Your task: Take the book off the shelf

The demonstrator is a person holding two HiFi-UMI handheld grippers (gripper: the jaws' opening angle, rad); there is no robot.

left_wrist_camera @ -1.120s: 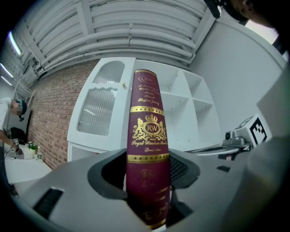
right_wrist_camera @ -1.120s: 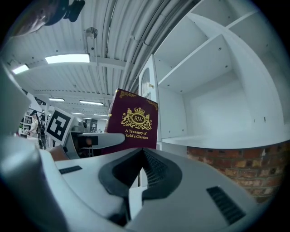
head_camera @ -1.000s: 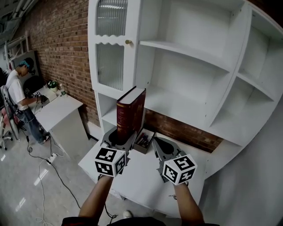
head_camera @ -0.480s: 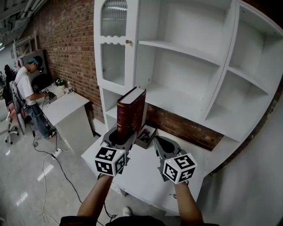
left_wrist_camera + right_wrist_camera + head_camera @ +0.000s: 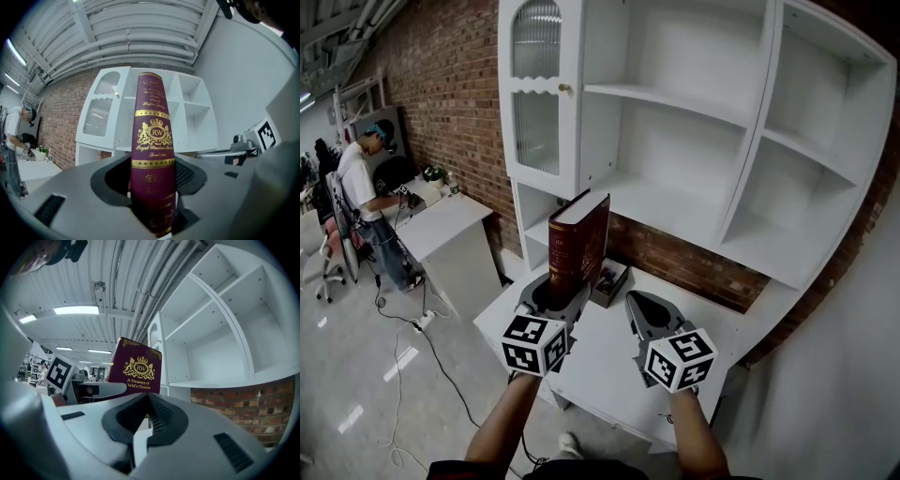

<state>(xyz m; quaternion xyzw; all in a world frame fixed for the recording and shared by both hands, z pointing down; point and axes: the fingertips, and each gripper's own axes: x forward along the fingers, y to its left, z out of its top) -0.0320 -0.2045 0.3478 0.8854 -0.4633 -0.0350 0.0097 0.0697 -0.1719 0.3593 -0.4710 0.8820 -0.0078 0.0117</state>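
Observation:
A thick maroon book (image 5: 578,246) with gold lettering stands upright, clear of the white shelf unit (image 5: 675,202). My left gripper (image 5: 553,296) is shut on the book's lower spine (image 5: 152,154), and the spine fills the gap between the jaws in the left gripper view. My right gripper (image 5: 644,315) hovers beside it to the right, above the white table (image 5: 600,366), with its jaws together and nothing between them. From the right gripper view the book's front cover (image 5: 135,371) shows to the left, untouched.
The shelf compartments (image 5: 656,141) behind are bare. A small open box (image 5: 609,281) with dark items sits on the table behind the book. A glass-fronted cabinet door (image 5: 534,94) is at upper left. A person (image 5: 366,202) stands at a desk (image 5: 445,216) far left, by a brick wall.
The grippers and the book hold the same place in the picture. The head view has shifted slightly, so the shelf and table sit a little further back.

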